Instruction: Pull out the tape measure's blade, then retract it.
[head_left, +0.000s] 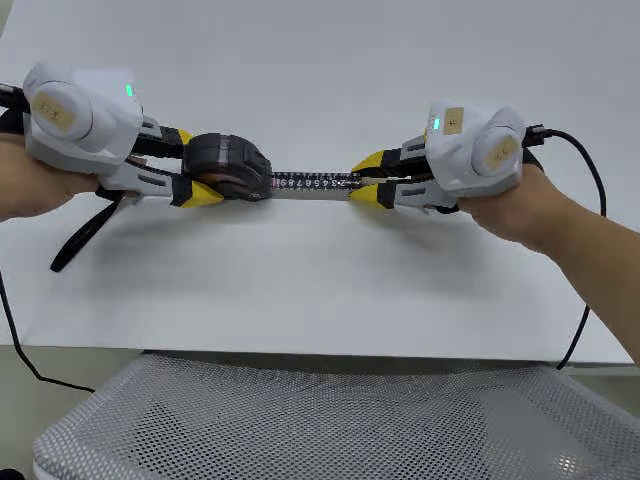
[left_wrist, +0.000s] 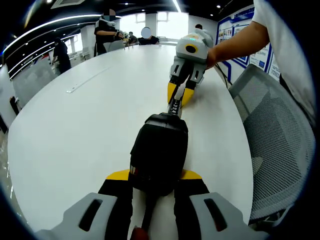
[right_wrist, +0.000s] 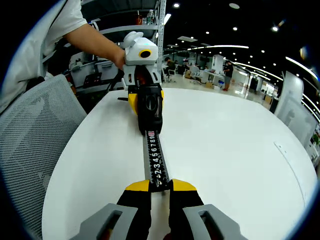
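My left tool (head_left: 195, 165) clamps the tape measure case (head_left: 228, 165), my right tool (head_left: 366, 177) pinches the blade (head_left: 310, 182) tip. Blade's out a short stretch between them, so I reckon pulling's partway, retract not started.

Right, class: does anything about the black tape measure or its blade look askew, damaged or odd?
Nothing stands out. The left gripper clamps the black rounded tape measure case; its numbered metal blade runs straight and unkinked to the right gripper.
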